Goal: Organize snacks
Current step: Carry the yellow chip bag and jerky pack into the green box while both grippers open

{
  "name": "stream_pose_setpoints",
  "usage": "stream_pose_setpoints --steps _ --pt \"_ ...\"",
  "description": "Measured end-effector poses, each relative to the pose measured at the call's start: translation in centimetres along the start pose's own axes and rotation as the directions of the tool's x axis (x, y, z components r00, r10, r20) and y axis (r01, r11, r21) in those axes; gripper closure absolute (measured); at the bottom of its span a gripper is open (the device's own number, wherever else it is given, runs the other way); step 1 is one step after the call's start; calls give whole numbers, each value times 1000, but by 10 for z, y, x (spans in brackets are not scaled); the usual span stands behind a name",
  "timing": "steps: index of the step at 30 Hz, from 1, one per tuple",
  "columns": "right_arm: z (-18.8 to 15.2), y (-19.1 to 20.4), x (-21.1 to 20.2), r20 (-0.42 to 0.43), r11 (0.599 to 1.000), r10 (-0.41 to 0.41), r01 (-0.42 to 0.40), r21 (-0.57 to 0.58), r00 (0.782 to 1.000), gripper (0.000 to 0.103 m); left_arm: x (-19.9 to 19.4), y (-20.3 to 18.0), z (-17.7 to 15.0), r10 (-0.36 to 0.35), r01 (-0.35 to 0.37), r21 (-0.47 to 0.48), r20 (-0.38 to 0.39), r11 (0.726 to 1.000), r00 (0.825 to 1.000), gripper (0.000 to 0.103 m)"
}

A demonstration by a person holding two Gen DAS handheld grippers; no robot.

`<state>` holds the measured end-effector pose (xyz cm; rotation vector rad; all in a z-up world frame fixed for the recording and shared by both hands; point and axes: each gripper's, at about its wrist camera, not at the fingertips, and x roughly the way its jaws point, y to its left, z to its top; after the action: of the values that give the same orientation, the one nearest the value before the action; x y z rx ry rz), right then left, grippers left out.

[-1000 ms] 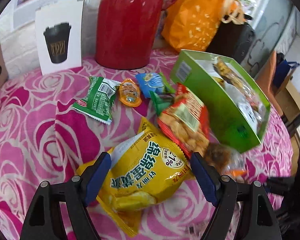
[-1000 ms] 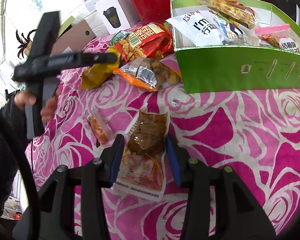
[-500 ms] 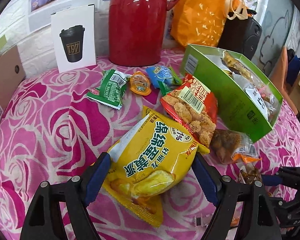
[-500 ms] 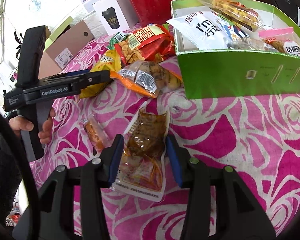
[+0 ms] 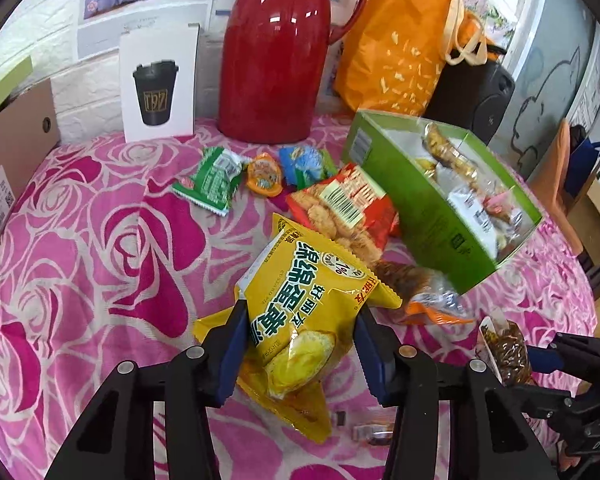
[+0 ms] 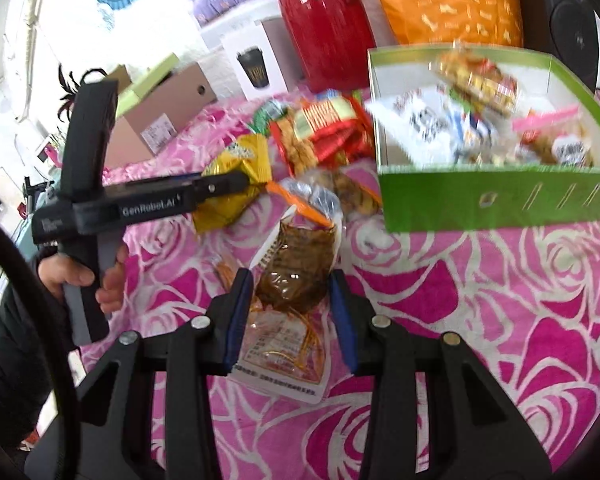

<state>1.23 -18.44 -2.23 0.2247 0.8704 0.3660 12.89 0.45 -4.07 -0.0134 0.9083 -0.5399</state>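
Two claws clenched: left claw (image 5: pixel 300 344) on yellow packet (image 5: pixel 304 312) (jaws just closing), right claw (image 6: pixel 290 312) on brown packet (image 6: pixel 296 276)

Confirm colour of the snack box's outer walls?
Bright green outside, white inside: the snack box. Shows best in the right wrist view.

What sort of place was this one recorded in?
Probably a home, likely a living area: a table under a pink rose-print cloth, a red thermos jug, and an orange tote bag against the wall.
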Motion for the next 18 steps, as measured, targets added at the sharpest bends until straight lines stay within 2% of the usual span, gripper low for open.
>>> stream_pose_setpoints --steps 6,10,13,16,18 --pt "17 -3 -29 82 1000 -14 15 -9 997 62 -44 -18 22 -43 42 12 112 999 993 53" --pt "35 -25 -47 148 998 -70 67 20 987 62 -62 -47 46 -74 65 59 176 996 982 53" --pt "48 -52 -60 188 991 -131 121 65 973 61 -63 -73 64 -104 84 108 199 991 974 53" --pt "59 -83 -69 214 979 -191 170 113 958 61 -51 -103 82 -161 134 142 203 981 966 53" --pt "65 -104 -71 220 970 -226 198 141 949 61 -39 -121 92 -169 137 168 198 976 966 53"
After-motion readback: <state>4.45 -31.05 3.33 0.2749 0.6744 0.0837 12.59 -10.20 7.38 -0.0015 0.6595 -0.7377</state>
